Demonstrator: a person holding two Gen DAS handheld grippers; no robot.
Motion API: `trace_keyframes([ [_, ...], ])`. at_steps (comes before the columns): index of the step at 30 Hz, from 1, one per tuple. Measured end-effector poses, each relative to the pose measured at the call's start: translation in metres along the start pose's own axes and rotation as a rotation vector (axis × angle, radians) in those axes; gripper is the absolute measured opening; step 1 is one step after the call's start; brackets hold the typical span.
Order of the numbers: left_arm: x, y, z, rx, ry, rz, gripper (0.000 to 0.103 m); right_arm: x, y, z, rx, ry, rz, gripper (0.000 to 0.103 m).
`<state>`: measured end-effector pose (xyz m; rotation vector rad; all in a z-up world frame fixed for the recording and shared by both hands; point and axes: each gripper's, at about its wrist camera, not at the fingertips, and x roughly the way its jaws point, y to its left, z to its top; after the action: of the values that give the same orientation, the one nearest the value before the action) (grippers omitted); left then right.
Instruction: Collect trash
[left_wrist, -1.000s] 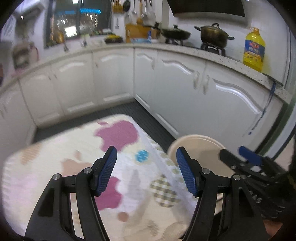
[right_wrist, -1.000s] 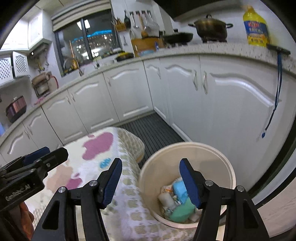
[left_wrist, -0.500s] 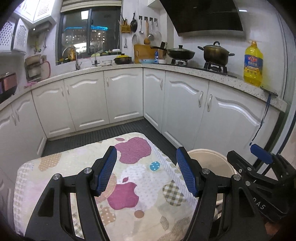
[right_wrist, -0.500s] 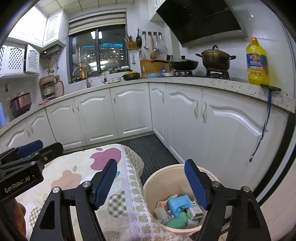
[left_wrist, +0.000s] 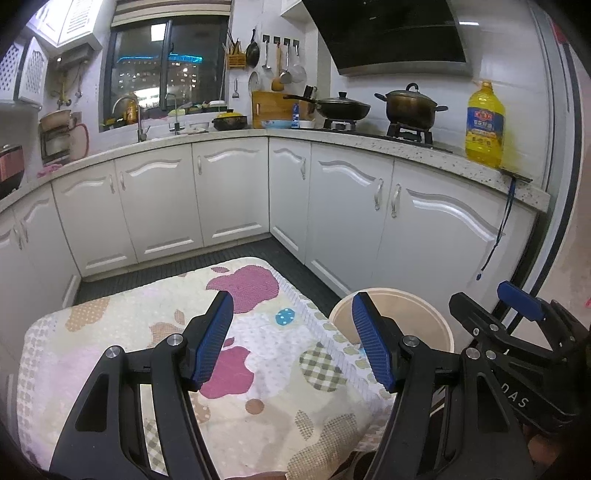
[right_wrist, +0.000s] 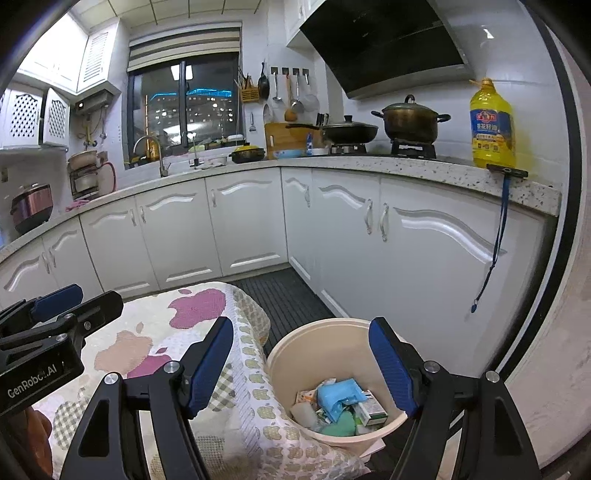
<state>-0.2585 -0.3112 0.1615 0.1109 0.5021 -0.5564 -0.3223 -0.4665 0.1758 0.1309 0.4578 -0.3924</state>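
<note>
The trash, crumpled blue wrapper and small cartons (right_wrist: 340, 400), lies inside our round beige plastic bin (right_wrist: 280, 354) beside the apple-print cloth-covered table (right_wrist: 147, 332). It looks light and crushable; we'd pinch folds. Left gripper (left_wrist: 291, 341) and right gripper (right_wrist: 301, 365) gape, empty.

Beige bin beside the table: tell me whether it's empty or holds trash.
Holds trash. The beige bin stands upright, and crumpled packaging covers its bottom in the right wrist view.
</note>
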Motion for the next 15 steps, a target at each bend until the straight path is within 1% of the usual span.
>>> trace_keyframes([
  [4, -0.0032, -0.0014, -0.0006, 0.002, -0.009, -0.006, 0.066, -0.0034, 0.0004, -0.0012, 0.000, -0.006, -0.005, 0.074],
  [15, -0.0045, -0.0011, -0.0058, -0.007, 0.004, -0.024, 0.066, -0.0082, 0.0028, -0.0048, -0.009, 0.000, -0.014, 0.075],
])
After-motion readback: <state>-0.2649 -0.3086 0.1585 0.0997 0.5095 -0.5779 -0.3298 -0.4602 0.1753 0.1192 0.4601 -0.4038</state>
